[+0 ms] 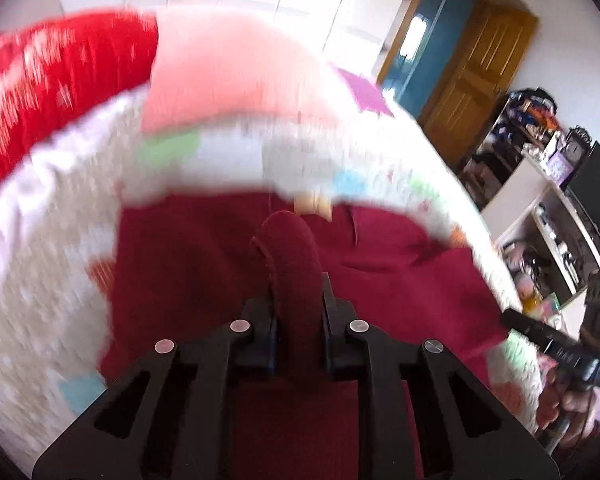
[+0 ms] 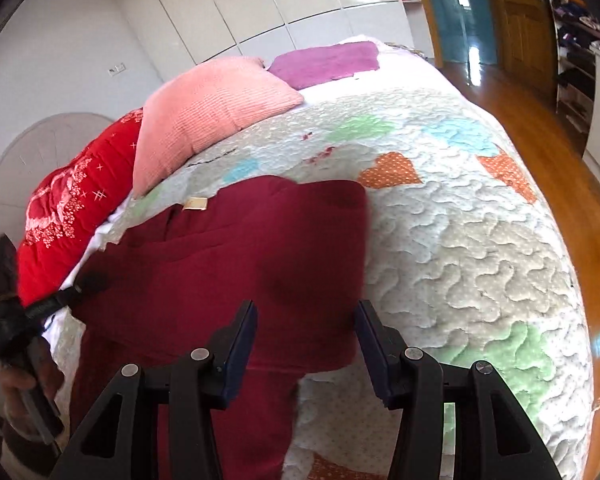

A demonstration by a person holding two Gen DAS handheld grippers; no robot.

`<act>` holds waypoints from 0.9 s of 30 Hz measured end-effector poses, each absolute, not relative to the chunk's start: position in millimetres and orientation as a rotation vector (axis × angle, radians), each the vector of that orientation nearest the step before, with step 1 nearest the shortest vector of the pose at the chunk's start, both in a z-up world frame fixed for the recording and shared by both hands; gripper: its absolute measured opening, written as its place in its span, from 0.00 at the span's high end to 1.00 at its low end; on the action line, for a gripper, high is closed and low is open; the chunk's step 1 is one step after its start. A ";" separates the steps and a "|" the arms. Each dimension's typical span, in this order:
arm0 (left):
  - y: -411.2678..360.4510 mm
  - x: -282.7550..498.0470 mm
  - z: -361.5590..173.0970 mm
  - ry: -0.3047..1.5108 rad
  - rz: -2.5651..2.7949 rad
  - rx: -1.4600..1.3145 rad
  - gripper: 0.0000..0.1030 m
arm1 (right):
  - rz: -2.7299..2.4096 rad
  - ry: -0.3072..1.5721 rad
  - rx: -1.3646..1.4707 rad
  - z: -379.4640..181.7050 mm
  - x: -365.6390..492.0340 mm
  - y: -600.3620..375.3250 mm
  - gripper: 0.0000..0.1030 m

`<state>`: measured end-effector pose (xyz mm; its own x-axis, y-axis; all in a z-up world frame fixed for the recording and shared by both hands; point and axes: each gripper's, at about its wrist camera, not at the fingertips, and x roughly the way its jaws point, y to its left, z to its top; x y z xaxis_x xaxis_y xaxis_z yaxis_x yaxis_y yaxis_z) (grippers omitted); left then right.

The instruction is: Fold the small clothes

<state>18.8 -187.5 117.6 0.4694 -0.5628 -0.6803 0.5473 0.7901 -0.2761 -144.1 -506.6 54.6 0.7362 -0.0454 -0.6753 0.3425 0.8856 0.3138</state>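
No legible text in either view. The maroon garment (image 2: 220,272) has a small tan sewn-in label (image 2: 195,203); it looks blank at this resolution, and in the left wrist view it's just a motion-blurred patch (image 1: 313,203). The red quilted pillow (image 2: 76,208) carries white embroidery, crosses and dots, pattern only, no letters. The other hand-held gripper (image 1: 556,344) seen from the left wrist has faint markings along its black body, too small and blurred to read. Clutter on the shelves (image 1: 540,184) shows packaging, nothing readable.
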 end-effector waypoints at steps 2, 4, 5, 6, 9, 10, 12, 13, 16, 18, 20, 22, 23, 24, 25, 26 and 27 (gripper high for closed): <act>-178.7 26.7 129.2 0.813 -0.646 -0.016 0.86 | -0.213 0.688 0.424 62.3 -142.1 -503.1 0.53; -168.0 37.7 122.7 0.831 -0.592 -0.013 0.86 | -0.203 0.642 0.409 73.7 -137.0 -497.4 0.53; -163.9 40.5 116.3 0.844 -0.565 -0.011 0.86 | -0.201 0.622 0.403 78.4 -132.7 -494.9 0.53; -158.8 45.7 104.4 0.869 -0.528 -0.011 0.86 | -0.208 0.622 0.393 80.6 -125.5 -491.9 0.53; -147.0 58.2 65.8 0.942 -0.447 -0.009 0.86 | -0.211 0.675 0.341 69.9 -102.0 -483.7 0.58; -145.0 61.9 54.7 0.964 -0.429 -0.010 0.86 | -0.208 0.712 0.318 59.2 -90.4 -481.0 0.58; -140.3 66.1 40.2 0.990 -0.418 -0.025 0.86 | -0.234 0.789 0.277 37.7 -77.5 -480.2 0.62; -141.7 66.6 39.6 0.991 -0.420 -0.029 0.85 | -0.242 0.805 0.261 30.9 -74.7 -479.8 0.62; -141.3 62.5 45.2 0.973 -0.421 -0.014 0.84 | -0.235 0.769 0.275 40.2 -88.0 -480.1 0.63; -140.4 63.0 47.7 0.970 -0.418 -0.023 0.81 | -0.224 0.729 0.302 49.8 -101.0 -481.5 0.63; -135.1 62.7 43.9 0.985 -0.429 -0.067 0.75 | -0.223 0.721 0.292 50.4 -104.4 -481.5 0.63; -132.4 62.4 43.6 0.999 -0.438 -0.100 0.72 | -0.214 0.800 0.238 34.3 -96.2 -475.7 0.64; -132.7 60.8 45.6 1.003 -0.438 -0.106 0.72 | -0.233 0.835 0.202 26.6 -92.8 -471.0 0.64; -130.6 59.1 48.6 1.005 -0.436 -0.105 0.72 | -0.249 0.842 0.151 23.2 -93.0 -464.6 0.65; -128.6 56.7 52.4 1.003 -0.434 -0.102 0.71 | -0.254 0.840 0.121 25.6 -94.2 -460.6 0.65; -126.4 54.0 56.5 0.998 -0.432 -0.103 0.68 | -0.257 0.848 0.107 30.4 -95.4 -458.1 0.65; -123.3 50.2 61.4 0.988 -0.433 -0.114 0.59 | -0.253 0.841 0.121 37.3 -97.4 -457.6 0.65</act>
<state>50.2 -123.3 61.4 0.4729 -0.4036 -0.7833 0.3017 0.9094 -0.2865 -97.4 -457.6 37.3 0.6388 -0.1734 -0.7495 0.2687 0.9632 0.0062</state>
